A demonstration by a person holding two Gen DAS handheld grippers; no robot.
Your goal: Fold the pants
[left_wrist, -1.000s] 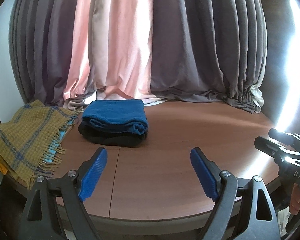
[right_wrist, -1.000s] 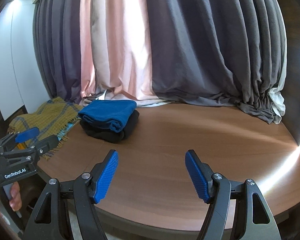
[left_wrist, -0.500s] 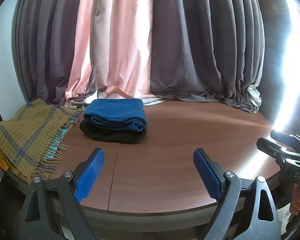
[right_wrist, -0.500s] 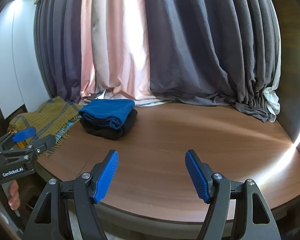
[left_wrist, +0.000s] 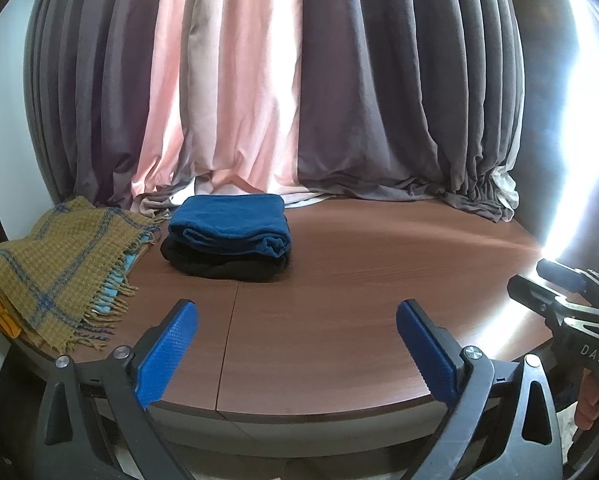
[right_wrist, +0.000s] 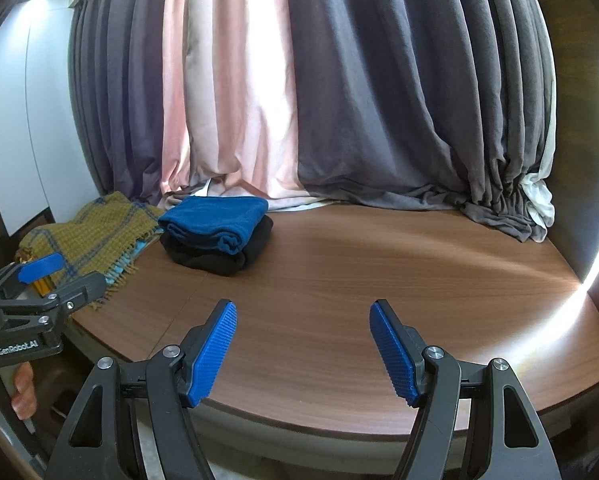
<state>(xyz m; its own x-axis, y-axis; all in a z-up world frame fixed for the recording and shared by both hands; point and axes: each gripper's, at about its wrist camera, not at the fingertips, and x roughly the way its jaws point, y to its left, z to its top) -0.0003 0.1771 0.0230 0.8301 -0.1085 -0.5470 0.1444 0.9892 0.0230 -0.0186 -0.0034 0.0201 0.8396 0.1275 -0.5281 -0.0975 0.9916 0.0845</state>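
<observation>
Folded blue pants [left_wrist: 229, 218] [right_wrist: 215, 218] lie on top of a folded black garment [left_wrist: 223, 266] [right_wrist: 219, 258] at the back left of the brown table [left_wrist: 379, 272] [right_wrist: 359, 276]. My left gripper [left_wrist: 297, 322] hovers over the table's front edge, well short of the stack; its jaws are opening and hold nothing. My right gripper [right_wrist: 303, 320] is also over the front edge, open and empty. The right gripper also shows at the right edge of the left wrist view, and the left gripper at the left edge of the right wrist view, each in a hand.
A mustard plaid scarf [left_wrist: 55, 256] [right_wrist: 95, 236] with fringe lies at the table's left edge. Grey and pink curtains [left_wrist: 299, 100] [right_wrist: 319, 100] hang behind and pool on the table's back. Strong glare [left_wrist: 571, 160] comes from the right.
Both grippers have drawn back from the stack, so more of the table's front edge shows. The left gripper's jaws have spread wider; the right's are unchanged.
</observation>
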